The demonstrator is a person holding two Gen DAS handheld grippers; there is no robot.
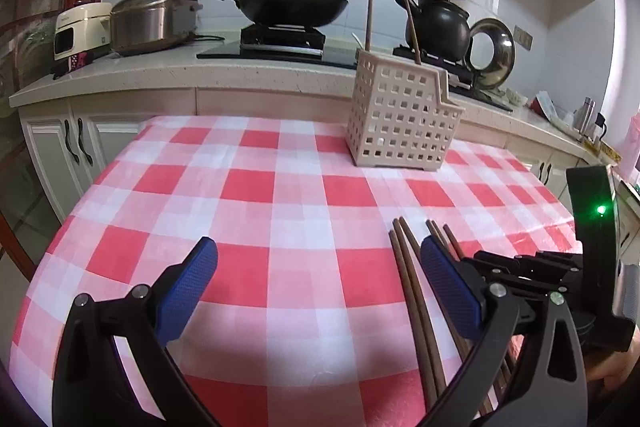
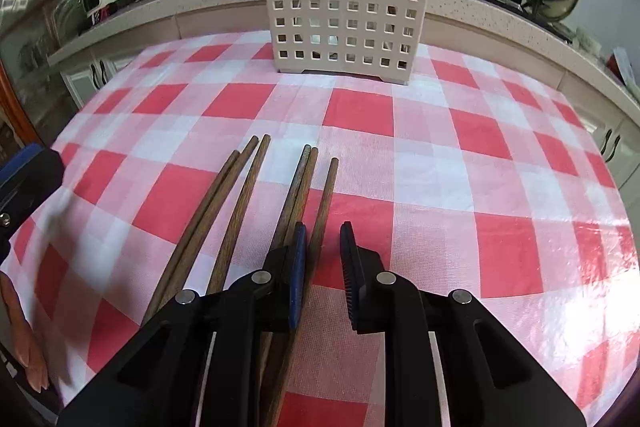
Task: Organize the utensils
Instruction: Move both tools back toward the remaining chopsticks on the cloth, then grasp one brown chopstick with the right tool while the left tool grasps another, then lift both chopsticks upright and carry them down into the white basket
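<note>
Several dark wooden chopsticks [image 2: 236,199] lie in a loose fan on the red-and-white checked cloth. My right gripper [image 2: 323,247] is low over their near ends, its blue pads a narrow gap apart. The rightmost chopstick [image 2: 326,195] runs between the pads, and clear cloth shows between it and the right pad. My left gripper [image 1: 318,255] hovers wide open above the cloth, with the same chopsticks [image 1: 408,275] lying just inside its right finger. A cream perforated utensil basket [image 1: 400,119] [image 2: 340,7] stands at the table's far edge, with two chopsticks [image 1: 370,15] upright in it.
Beyond the table runs a kitchen counter [image 1: 224,75] with a steel pot [image 1: 148,21], a wok [image 1: 292,5] and a black kettle [image 1: 440,23]. A hand's fingers [image 2: 24,339] show at the left edge of the right wrist view.
</note>
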